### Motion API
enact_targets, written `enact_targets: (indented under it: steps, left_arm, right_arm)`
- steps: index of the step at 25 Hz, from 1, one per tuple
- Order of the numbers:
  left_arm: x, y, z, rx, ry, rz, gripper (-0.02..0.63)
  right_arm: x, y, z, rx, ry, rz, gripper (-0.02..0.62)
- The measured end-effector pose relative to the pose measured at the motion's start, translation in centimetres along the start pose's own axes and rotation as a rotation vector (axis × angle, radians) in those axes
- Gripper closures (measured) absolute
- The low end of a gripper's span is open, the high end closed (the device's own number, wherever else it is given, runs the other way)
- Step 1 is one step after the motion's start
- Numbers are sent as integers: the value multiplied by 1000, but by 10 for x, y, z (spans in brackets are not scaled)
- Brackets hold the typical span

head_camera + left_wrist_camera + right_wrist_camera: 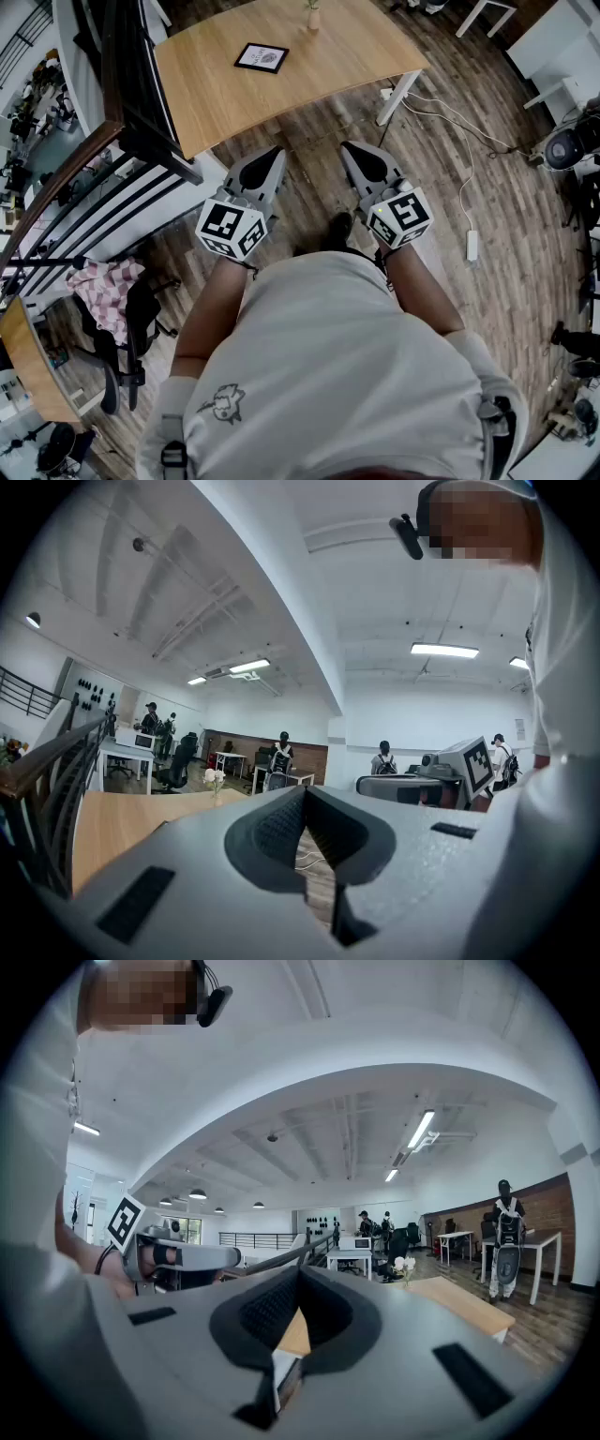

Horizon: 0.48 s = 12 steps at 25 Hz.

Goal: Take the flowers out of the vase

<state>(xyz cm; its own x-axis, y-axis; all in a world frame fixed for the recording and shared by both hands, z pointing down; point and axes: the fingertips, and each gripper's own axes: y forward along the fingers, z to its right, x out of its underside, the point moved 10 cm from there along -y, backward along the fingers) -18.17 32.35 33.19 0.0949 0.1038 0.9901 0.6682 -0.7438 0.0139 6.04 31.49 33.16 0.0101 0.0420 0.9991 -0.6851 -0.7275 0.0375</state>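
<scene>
Left gripper (305,791): jaws closed tip to tip, nothing between them, only floor shows through the slot behind the tips. Right gripper (298,1274): same, jaws closed and empty. Both are held level, side by side at the person's waist, over the floor (309,131) and short of the table (216,94).

The vase (313,19) with the flowers (215,776) stands near the table's far edge, at 12 o'clock from the grippers in the head view, well apart from both. A picture frame (262,57) lies flat on the table at about 11 o'clock, between the grippers and the vase. A railing (141,122) runs along at 9 o'clock, near the left gripper.

Judgement: no grasp started yet, the whole approach is left.

Risks:
- The vase looks small and narrow. A closed jaw arriving at it would knock it over, so the jaws must open before the reach.
- Pulling the stems with the vase unsteadied could lift or tip the vase along with them. One gripper probably needs to hold it.
- Thin stems could get crushed or slip if pinched near the blooms.
- A long reach across the table could drag an arm over the picture frame.
- The left gripper could clip the railing on the way in.
</scene>
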Motion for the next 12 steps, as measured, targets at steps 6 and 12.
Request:
enact_targets:
  steps: [6, 12]
  left_arm:
    - [-1, 5, -6, -12, -1, 2, 601]
    - [4, 27, -9, -33, -6, -10, 601]
  right_arm:
    - [0, 4, 8, 0, 6, -2, 592]
    - [3, 6, 32, -32, 27, 15, 592]
